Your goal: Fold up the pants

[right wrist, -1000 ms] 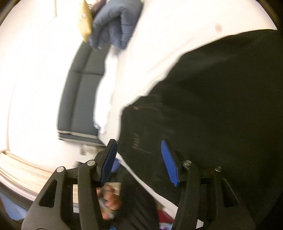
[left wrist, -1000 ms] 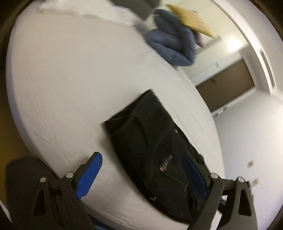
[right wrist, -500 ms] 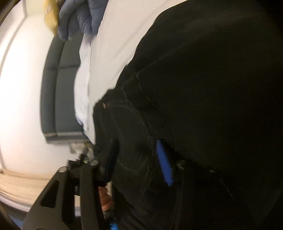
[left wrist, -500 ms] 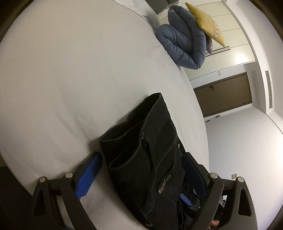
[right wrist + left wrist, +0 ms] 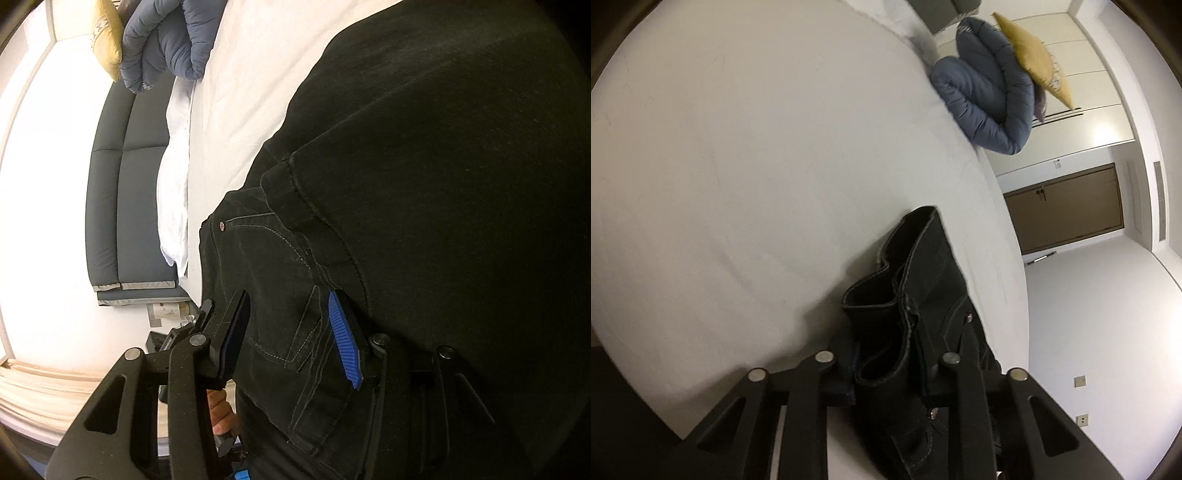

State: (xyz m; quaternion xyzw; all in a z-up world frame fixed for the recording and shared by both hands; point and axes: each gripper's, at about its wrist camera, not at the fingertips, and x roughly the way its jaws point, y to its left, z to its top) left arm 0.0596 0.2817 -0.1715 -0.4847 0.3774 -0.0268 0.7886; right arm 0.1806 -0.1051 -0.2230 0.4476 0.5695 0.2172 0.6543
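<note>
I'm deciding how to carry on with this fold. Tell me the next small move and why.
Probably close the right tongs. The left tongs look clamped on the black pants at the waistband, while the right ones straddle the fabric near the pocket with their blue pad apart from it. Both grips are likely needed before lifting the pants off the white bed.

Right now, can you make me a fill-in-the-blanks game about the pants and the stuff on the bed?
1. The pants are the color ____.
2. The pants lie on a white ____.
3. The cushion leaning on the blue blanket is ____.
4. The left gripper is shut on the ____.

Missing words: black; bed; yellow; pants
</note>
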